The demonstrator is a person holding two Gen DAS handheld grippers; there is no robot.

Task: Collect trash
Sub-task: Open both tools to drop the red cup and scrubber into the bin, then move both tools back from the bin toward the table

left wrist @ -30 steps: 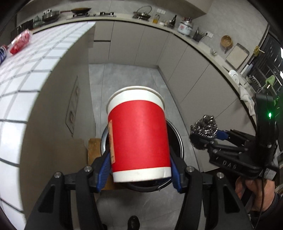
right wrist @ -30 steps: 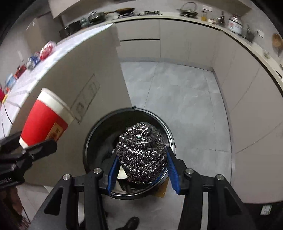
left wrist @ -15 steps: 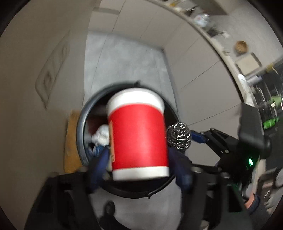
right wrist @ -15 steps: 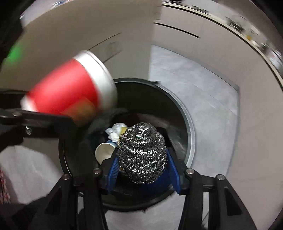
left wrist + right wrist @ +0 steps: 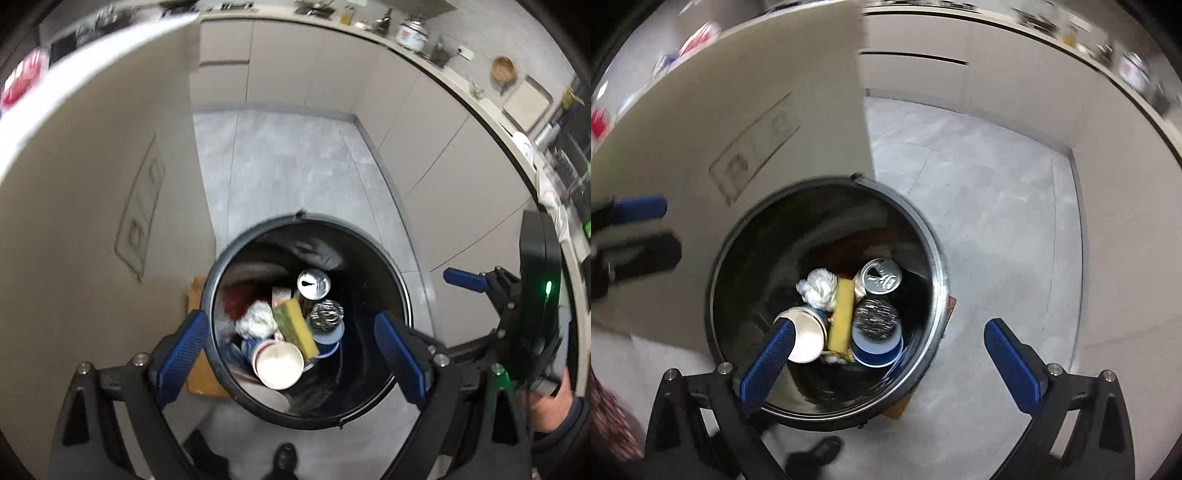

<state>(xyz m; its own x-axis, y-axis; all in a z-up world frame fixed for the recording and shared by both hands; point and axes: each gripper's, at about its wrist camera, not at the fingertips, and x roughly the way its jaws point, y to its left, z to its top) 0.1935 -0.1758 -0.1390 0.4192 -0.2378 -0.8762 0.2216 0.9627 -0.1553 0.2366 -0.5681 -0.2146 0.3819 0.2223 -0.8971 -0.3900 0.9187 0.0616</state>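
A round black trash bin (image 5: 221,266) (image 5: 934,251) stands on the grey floor below both grippers. Inside lie a steel wool scourer (image 5: 326,314) (image 5: 877,319), a paper cup with its mouth up (image 5: 279,364) (image 5: 807,334), a yellow sponge (image 5: 295,326) (image 5: 842,317), a drink can (image 5: 313,283) (image 5: 881,276) and crumpled white paper (image 5: 255,319) (image 5: 818,286). My left gripper (image 5: 291,354) is open and empty above the bin. My right gripper (image 5: 888,363) is open and empty above the bin; it also shows at the right of the left wrist view (image 5: 465,280).
A beige island wall (image 5: 92,192) (image 5: 738,110) stands close on the bin's left. Grey cabinets (image 5: 424,155) line the far side and right. A piece of cardboard (image 5: 201,373) lies under the bin. A shoe (image 5: 284,456) is at the bottom edge.
Both grippers opened. The red paper cup and the steel wool scourer dropped into the bin and now lie among the trash.
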